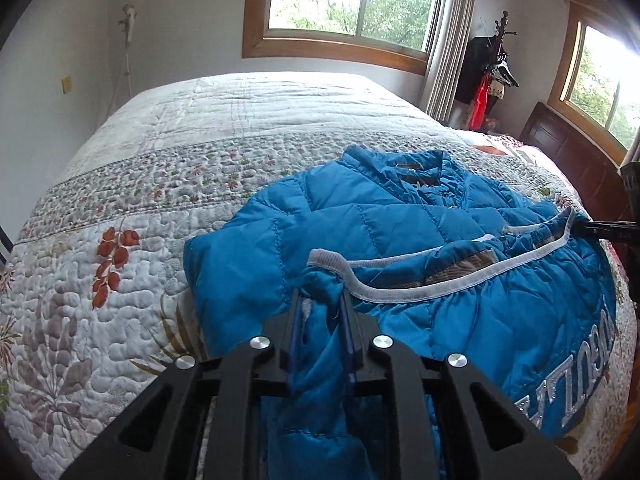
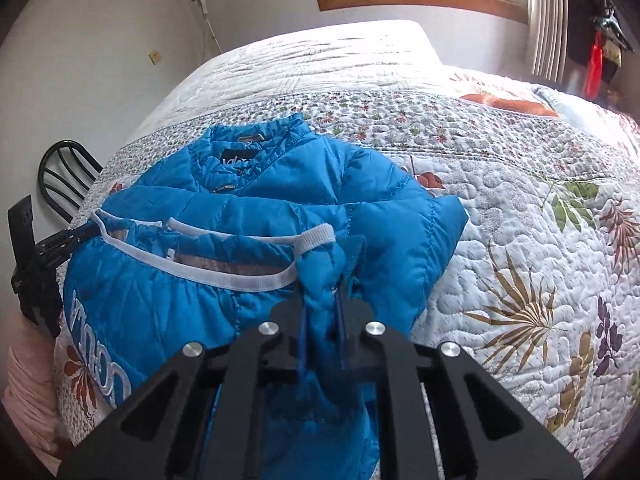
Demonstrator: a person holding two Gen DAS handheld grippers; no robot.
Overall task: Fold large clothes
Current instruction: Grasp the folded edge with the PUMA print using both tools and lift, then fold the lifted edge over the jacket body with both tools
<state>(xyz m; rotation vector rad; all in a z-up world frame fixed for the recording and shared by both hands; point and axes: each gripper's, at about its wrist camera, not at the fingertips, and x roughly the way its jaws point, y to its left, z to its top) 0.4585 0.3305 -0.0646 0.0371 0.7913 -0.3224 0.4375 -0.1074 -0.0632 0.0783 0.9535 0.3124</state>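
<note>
- Blue jacket (image 1: 400, 224) spread on the quilt (image 1: 160, 184) of a bed, collar (image 1: 404, 164) toward the far side, bottom part doubled back over the body so the white-trimmed hem (image 1: 400, 280) runs across the middle.
- Silver lettering (image 1: 576, 376) showing on the doubled-back panel.
- Left gripper (image 1: 322, 308) low at the near edge, jaws nearly closed, pinching a bunched hem corner of the jacket between its fingers (image 1: 296, 320).
- Right gripper (image 2: 322, 300) likewise nearly closed, clamped on the opposite hem corner, blue fabric wedged between its fingers (image 2: 342, 316).
- Each gripper's black tip visible in the other's view, at the far end of the hem (image 2: 72, 236).
- Jacket directly ahead of and under both grippers, most of it lying flat beyond the fingertips; pinched corners raised slightly off the layer beneath.
- Window (image 1: 352, 0) behind the bed, coat rack (image 1: 500, 60) in the corner, chair back (image 2: 64, 172) beside the bed.
</note>
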